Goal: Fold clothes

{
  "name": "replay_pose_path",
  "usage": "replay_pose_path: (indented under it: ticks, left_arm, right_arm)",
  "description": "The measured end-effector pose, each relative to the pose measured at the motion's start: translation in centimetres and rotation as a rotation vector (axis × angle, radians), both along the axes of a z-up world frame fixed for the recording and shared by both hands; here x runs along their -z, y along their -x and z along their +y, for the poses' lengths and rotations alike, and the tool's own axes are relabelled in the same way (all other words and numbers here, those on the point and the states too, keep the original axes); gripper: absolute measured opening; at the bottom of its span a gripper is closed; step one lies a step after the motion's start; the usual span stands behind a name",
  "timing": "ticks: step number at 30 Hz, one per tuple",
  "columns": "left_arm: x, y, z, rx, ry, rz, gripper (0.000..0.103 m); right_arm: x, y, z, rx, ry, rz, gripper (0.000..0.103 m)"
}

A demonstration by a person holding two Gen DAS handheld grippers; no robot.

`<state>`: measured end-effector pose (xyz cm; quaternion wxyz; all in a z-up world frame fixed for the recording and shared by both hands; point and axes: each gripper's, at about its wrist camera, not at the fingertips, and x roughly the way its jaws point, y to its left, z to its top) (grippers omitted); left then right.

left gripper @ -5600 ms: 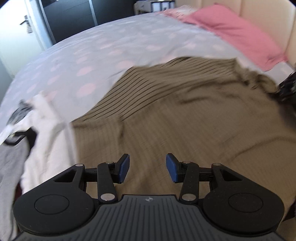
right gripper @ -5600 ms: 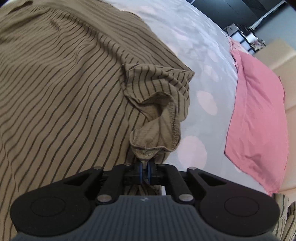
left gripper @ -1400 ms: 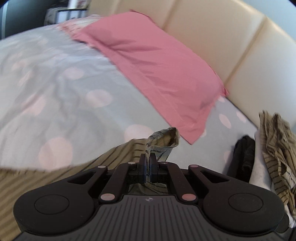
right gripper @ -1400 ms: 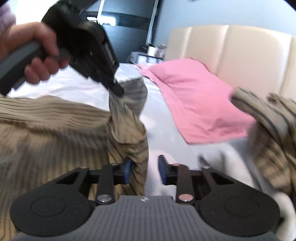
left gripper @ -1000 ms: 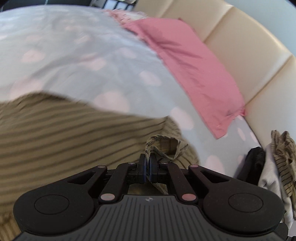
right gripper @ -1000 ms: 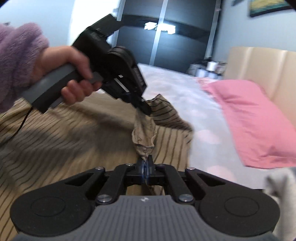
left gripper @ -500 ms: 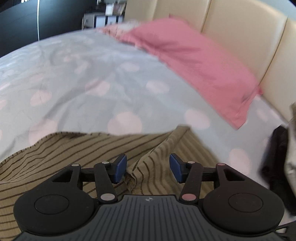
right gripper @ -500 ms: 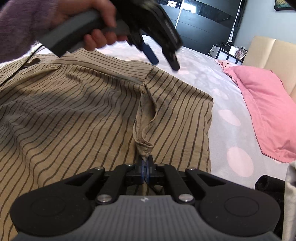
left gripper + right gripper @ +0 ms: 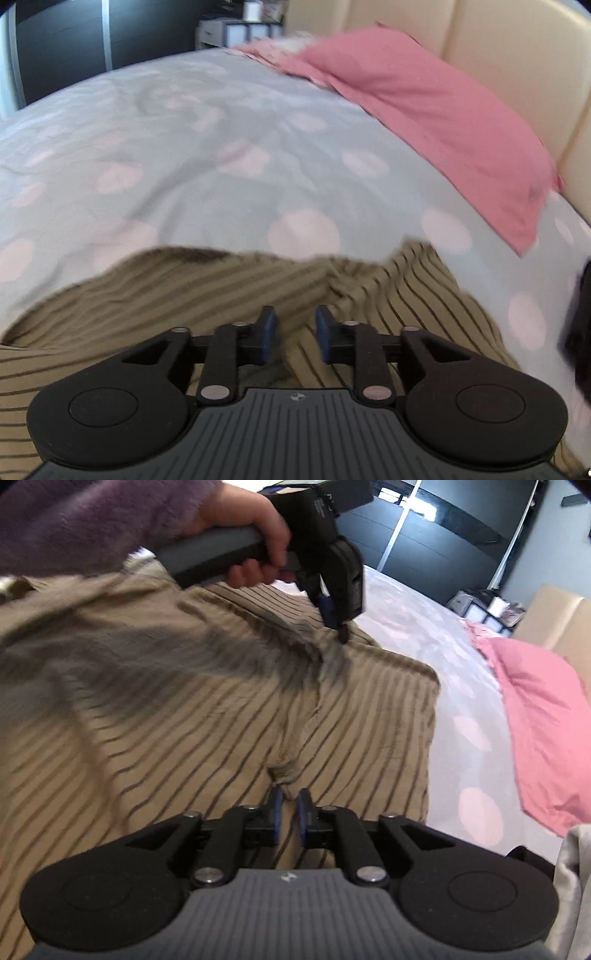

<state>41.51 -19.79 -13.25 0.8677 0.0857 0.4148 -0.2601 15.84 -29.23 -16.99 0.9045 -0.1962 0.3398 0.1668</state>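
No legible text, brand name, number or sign in either view. Small pale emblem, a shape and no lettering, on ribbed grey housing of left gripper (image 9: 291, 332) and, likewise, on housing of right gripper (image 9: 288, 812). Faint pale print on black body of left gripper as seen from right wrist, near top edge, too small and blurred to read.

Pale blue bedspread (image 9: 229, 122) (pink dots), pink pillow (image 9: 436, 107), cream padded headboard (image 9: 517, 66), dark wardrobe (image 9: 436, 542) behind
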Motion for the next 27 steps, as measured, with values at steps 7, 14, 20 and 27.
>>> replay_pose_path:
  ticks: [7, 14, 20, 27]
  left_arm:
    - [-4.4, 3.1, -3.7, 0.132, 0.012, 0.071, 0.024]
    - [-3.8, 4.2, -11.3, 0.148, -0.059, 0.211, 0.036]
    - [0.1, 3.3, -16.3, 0.058, -0.203, 0.298, 0.036]
    - [3.4, 2.5, -17.3, -0.016, -0.266, 0.354, 0.028]
  right_arm:
    - [-2.5, 4.3, -3.5, 0.038, -0.011, 0.041, 0.032]
    - [-3.3, 9.1, -6.1, 0.11, 0.051, 0.111, 0.032]
    - [-3.7, 13.2, -8.3, 0.17, 0.089, 0.174, 0.032]
    - [-2.0, 16.5, -13.7, 0.311, -0.137, 0.277, 0.031]
